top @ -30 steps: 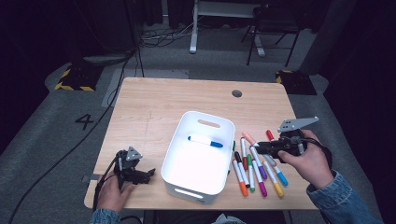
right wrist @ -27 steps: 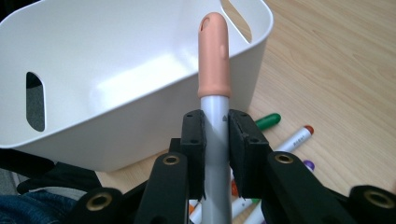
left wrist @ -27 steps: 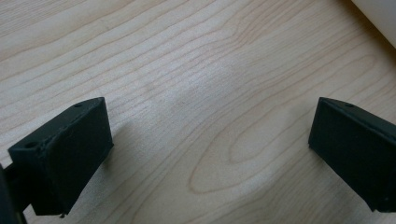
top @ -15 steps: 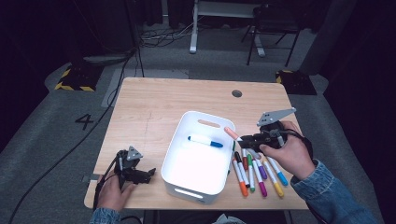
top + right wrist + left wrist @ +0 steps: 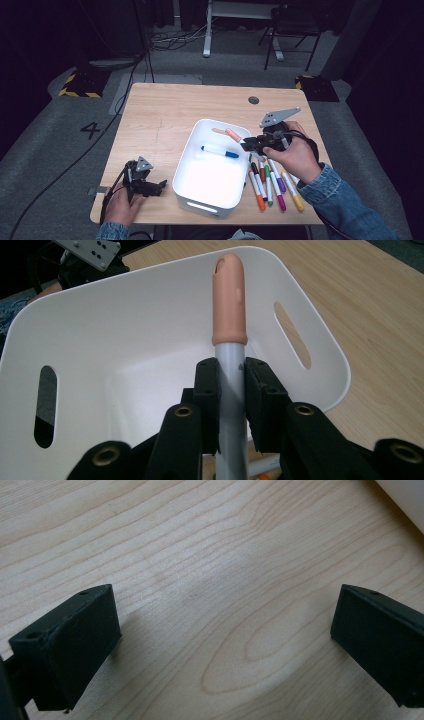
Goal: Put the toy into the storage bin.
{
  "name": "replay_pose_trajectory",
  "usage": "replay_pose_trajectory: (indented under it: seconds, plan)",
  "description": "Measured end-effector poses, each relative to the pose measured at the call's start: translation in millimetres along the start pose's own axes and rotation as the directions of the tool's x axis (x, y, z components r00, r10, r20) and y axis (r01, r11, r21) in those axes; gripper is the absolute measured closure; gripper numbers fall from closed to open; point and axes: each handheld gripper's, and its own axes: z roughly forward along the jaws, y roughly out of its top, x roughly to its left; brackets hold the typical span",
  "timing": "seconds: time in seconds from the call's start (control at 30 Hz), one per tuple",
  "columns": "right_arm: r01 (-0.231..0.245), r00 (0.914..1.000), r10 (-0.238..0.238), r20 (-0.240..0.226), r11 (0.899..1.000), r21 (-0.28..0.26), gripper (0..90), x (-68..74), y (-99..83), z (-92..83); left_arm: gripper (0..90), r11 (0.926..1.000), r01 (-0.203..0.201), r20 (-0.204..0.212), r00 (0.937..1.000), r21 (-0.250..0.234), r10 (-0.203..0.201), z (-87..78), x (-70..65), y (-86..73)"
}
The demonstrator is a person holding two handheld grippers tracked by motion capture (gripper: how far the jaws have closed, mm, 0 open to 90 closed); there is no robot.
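Over the right rim of the white bin (image 5: 186, 170), your right tool (image 5: 243, 143) is clenched on the peach-capped marker (image 5: 231, 135), gripping its grey barrel well behind the cap. Let go too soon and it may strike the rim and roll back onto the table (image 5: 165, 110) among the loose markers (image 5: 270, 182). Your left tool (image 5: 159, 186) rests released near the bin.

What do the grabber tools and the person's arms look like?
Both grabbers are black. The left gripper has two chunky block-shaped jaws and a black cable trailing off it. The right gripper has brass-coloured rivets on its links and a grey three-cornered plate with small holes on top. The person wears blue denim sleeves.
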Motion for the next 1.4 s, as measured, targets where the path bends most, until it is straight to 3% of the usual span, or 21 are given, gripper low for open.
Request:
replay_pose_trajectory:
  seconds: [0.17,0.67,1.1,1.4]
  plan:
    - [0.028,0.9996,-0.028,-0.006,1.000,-0.007,76.9,-0.5,8.4,10.0,0.0,1.0000,0.000,0.000,1.0000,0.000,0.000,0.0,0.0,0.0]
    - [0.049,0.9986,-0.050,-0.015,0.998,-0.033,76.9,-3.7,23.6,39.2,0.0,1.0000,0.000,0.000,1.0000,0.000,0.000,0.1,-0.1,0.0]
    - [0.127,0.9914,-0.129,0.025,0.991,0.049,76.9,-2.0,12.2,65.2,0.0,1.0000,0.000,-0.001,1.0000,0.002,0.000,0.0,-0.1,0.1]
    - [0.152,0.9875,-0.155,0.027,0.984,0.094,76.9,3.9,5.0,77.1,0.0,1.0000,0.000,-0.001,1.0000,0.002,0.000,0.0,-0.1,0.1]
